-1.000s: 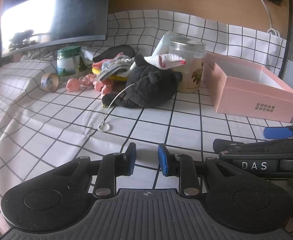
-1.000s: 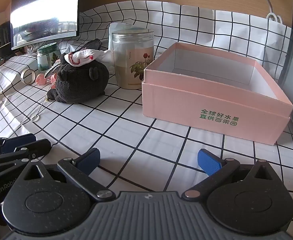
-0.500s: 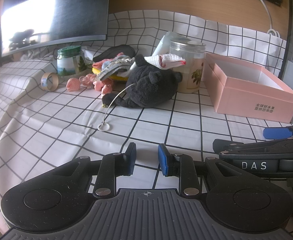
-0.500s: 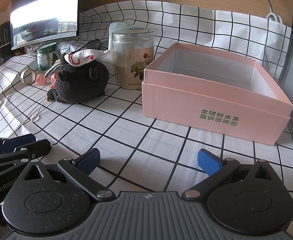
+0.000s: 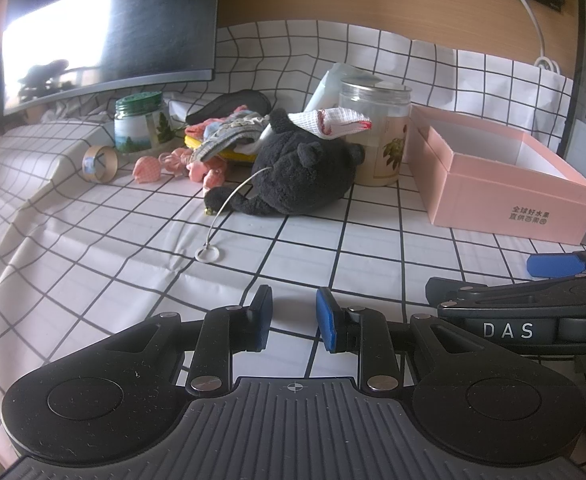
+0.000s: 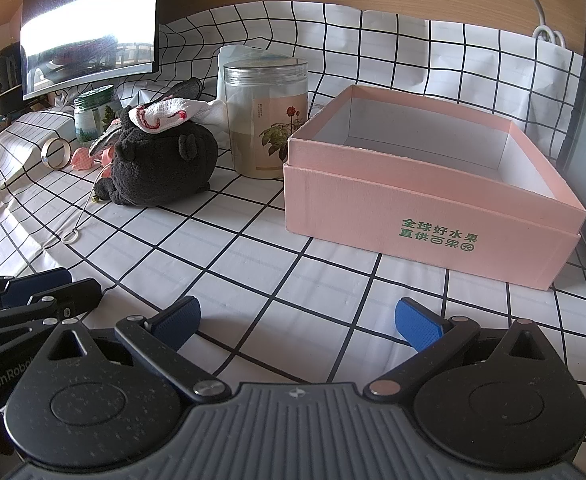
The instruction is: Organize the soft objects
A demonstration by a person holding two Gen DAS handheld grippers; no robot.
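Note:
A black plush toy (image 5: 301, 176) lies mid-table with a white red-trimmed cloth (image 5: 333, 122) on top; it also shows in the right wrist view (image 6: 161, 168). Behind it lies a pile of soft items: grey-blue fabric (image 5: 229, 132) and pink pieces (image 5: 181, 164). An open, empty pink box (image 6: 425, 184) stands at the right, also in the left wrist view (image 5: 493, 176). My left gripper (image 5: 293, 316) is low over the near table, jaws narrowly apart and empty. My right gripper (image 6: 297, 320) is wide open and empty, in front of the box.
A clear jar with a flower label (image 6: 267, 120) stands between plush and box. A green-lidded jar (image 5: 141, 122), a tape roll (image 5: 99, 164) and a monitor (image 5: 105, 28) are at the back left. A cord with a white ring (image 5: 209, 254) trails from the plush.

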